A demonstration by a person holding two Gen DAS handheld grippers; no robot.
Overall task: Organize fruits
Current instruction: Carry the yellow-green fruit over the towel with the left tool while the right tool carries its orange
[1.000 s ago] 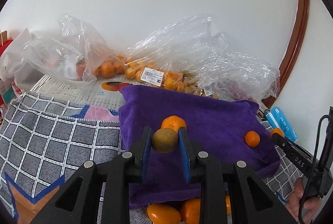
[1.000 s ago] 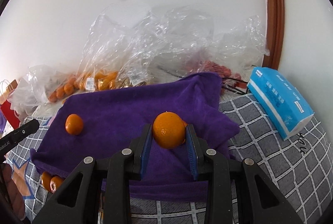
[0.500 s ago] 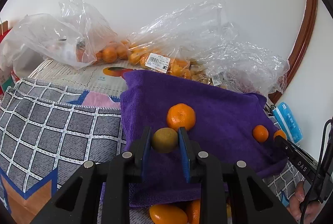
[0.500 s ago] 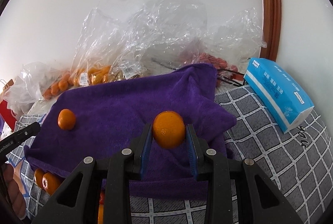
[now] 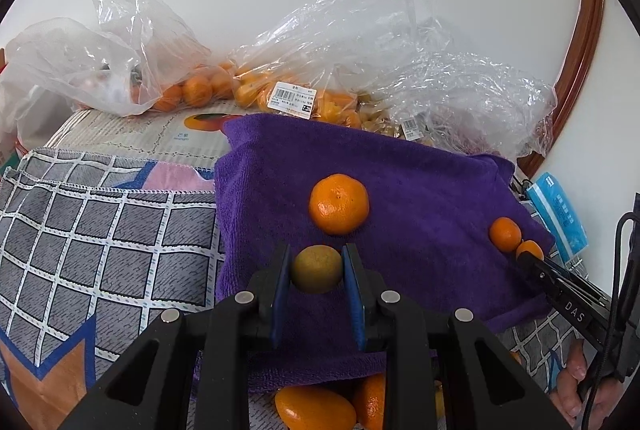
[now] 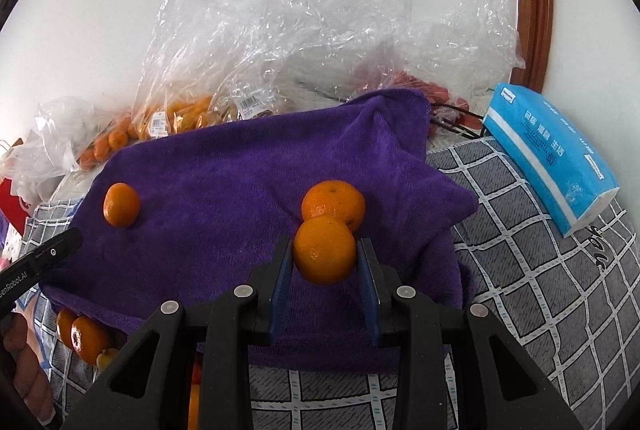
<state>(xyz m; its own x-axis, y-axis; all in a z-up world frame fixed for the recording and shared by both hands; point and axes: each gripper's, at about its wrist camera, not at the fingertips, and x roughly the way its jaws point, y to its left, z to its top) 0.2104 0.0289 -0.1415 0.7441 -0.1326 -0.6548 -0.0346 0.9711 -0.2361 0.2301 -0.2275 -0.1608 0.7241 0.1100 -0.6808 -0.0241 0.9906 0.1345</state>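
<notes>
The left gripper point(image 5: 316, 269) is clamping a greenish-brown fruit point(image 5: 316, 269) between its blue pads, just above the purple towel point(image 5: 420, 182). A mandarin point(image 5: 339, 203) is lying on the towel right beyond it. The right gripper point(image 6: 325, 257) is gripping an orange point(image 6: 325, 249) over the same towel, directly in front of another orange point(image 6: 334, 201) resting there. A smaller mandarin point(image 6: 121, 204) is sitting near the towel's left edge. Plastic bags point(image 6: 256, 42) of fruit are crowding the wall behind, and a blue tissue pack point(image 6: 554, 158) is lying on the checked cloth point(image 6: 540, 270).
</notes>
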